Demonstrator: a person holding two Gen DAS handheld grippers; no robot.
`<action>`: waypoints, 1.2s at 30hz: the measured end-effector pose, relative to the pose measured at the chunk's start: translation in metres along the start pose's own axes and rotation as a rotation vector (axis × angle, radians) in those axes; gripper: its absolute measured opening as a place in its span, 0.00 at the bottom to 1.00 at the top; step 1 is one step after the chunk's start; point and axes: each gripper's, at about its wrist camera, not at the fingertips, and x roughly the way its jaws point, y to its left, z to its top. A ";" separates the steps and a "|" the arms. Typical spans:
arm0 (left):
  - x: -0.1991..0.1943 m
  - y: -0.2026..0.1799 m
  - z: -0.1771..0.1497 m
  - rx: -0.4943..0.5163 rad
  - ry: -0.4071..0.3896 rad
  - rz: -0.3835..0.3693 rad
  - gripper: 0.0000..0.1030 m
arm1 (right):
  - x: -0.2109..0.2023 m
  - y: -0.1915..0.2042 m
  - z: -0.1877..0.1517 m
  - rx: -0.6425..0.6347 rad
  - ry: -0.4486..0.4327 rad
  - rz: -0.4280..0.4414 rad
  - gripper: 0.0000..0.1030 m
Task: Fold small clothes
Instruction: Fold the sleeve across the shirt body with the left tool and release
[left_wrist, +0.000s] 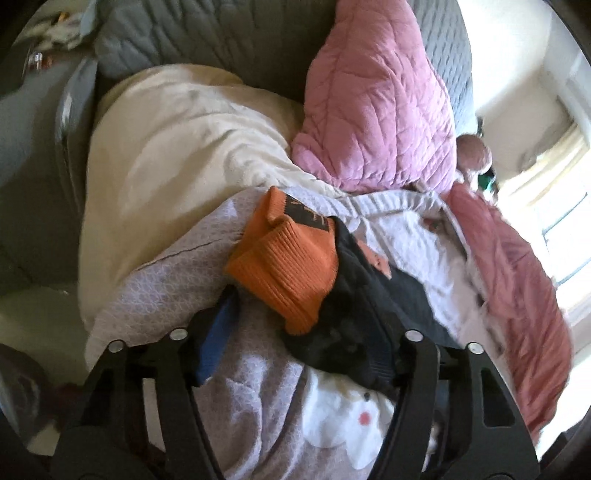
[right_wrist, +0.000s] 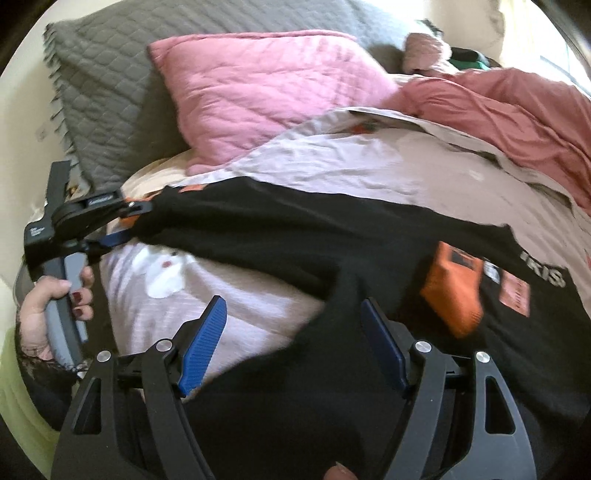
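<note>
A black garment (right_wrist: 295, 229) with orange cuffs and patches lies spread across the lilac duvet (right_wrist: 351, 162). Its sleeve ends in an orange ribbed cuff (left_wrist: 288, 273), which sits between the jaws of my left gripper (left_wrist: 295, 306). One blue pad (left_wrist: 216, 332) shows beside the cuff; black cloth drapes over the other finger. In the right wrist view my left gripper (right_wrist: 129, 221) has its fingers apart around the sleeve end, with a hand (right_wrist: 55, 299) on its handle. My right gripper (right_wrist: 291, 317) stands open over the garment's lower part, with a black fold rising between its blue pads (right_wrist: 205, 339).
A pink quilted pillow (right_wrist: 258, 96) and a grey quilted pillow (right_wrist: 110, 96) lie at the head of the bed. A cream blanket (left_wrist: 177, 147) lies left of the garment, a rust-pink blanket (right_wrist: 498, 110) to the right. The duvet bears a white animal print (left_wrist: 351, 417).
</note>
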 end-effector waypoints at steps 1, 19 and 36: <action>0.000 0.001 0.001 -0.013 -0.006 -0.012 0.58 | 0.002 0.005 0.001 -0.009 0.000 0.009 0.72; -0.032 -0.051 -0.001 0.113 -0.098 -0.173 0.07 | -0.028 -0.044 -0.024 0.161 -0.024 -0.043 0.72; -0.041 -0.206 -0.122 0.556 0.099 -0.407 0.07 | -0.105 -0.169 -0.082 0.396 -0.059 -0.303 0.72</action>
